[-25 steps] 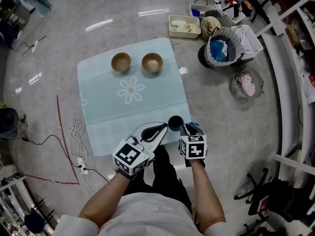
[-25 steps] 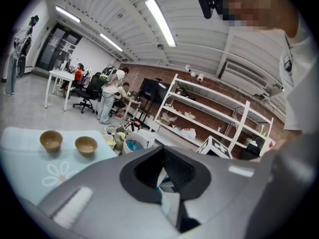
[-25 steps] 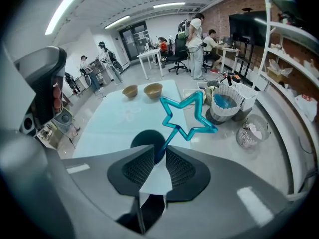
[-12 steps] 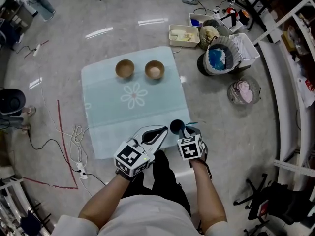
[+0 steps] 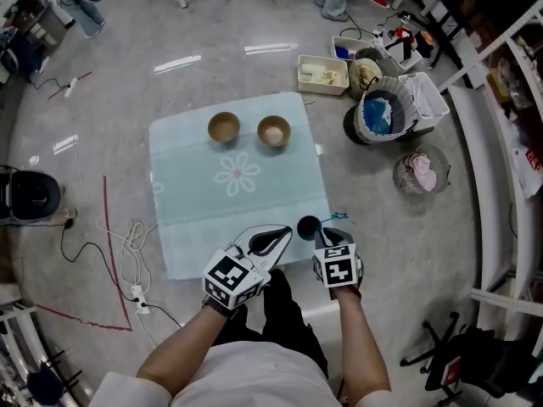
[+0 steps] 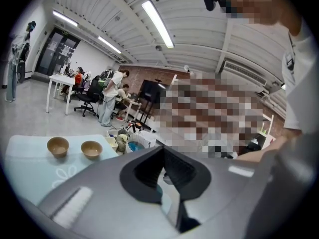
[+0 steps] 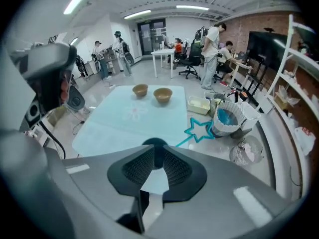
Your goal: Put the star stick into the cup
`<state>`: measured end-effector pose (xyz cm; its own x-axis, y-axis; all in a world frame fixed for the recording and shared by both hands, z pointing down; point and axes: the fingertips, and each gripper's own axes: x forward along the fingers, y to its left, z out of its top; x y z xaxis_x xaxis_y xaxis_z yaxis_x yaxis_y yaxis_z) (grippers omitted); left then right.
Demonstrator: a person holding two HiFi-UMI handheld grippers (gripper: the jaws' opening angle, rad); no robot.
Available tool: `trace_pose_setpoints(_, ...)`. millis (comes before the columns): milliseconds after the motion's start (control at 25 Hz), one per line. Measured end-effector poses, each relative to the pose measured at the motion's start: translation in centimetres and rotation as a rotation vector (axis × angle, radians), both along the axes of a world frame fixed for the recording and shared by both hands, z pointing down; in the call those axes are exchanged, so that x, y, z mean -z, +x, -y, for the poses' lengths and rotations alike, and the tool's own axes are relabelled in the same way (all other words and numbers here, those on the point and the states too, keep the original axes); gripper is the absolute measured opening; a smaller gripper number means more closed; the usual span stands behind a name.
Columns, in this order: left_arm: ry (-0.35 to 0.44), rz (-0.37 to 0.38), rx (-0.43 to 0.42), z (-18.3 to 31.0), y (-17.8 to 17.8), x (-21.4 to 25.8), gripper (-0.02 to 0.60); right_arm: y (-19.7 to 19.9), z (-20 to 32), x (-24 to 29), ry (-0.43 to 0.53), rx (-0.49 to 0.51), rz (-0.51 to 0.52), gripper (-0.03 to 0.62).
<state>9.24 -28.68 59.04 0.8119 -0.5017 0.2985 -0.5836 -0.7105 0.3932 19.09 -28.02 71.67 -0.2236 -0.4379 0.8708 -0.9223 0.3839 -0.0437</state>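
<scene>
Keeping cup (image 5: 307,226) clamped, right hand-held gripper (image 7: 155,159); star stick (image 7: 199,130) jutting out.

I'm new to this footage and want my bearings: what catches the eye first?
The pale blue mat with its flower print stands out, with two wooden bowls side by side at its far end. At its near edge the right gripper is shut on a dark cup, a teal star stick jutting beside it.

Head view looks steeply down; low gripper views seemingly share the mat (image 5: 195,219)
</scene>
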Motion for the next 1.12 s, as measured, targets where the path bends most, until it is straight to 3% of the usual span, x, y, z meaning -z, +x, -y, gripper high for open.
trace_pose_setpoints(480, 0.006, 0.000, -0.052, -3.2, -3.0, 5.5, 0.006, -5.5, -1.9, 13.8, 0.293, -0.128, 0.252, 0.016)
trace_pose_setpoints(1120, 0.141, -0.043, -0.051, -8.8, -8.6, 16.8, 0.006, -11.1, -7.4, 30.4, 0.632, -0.177, 0.347, 0.012)
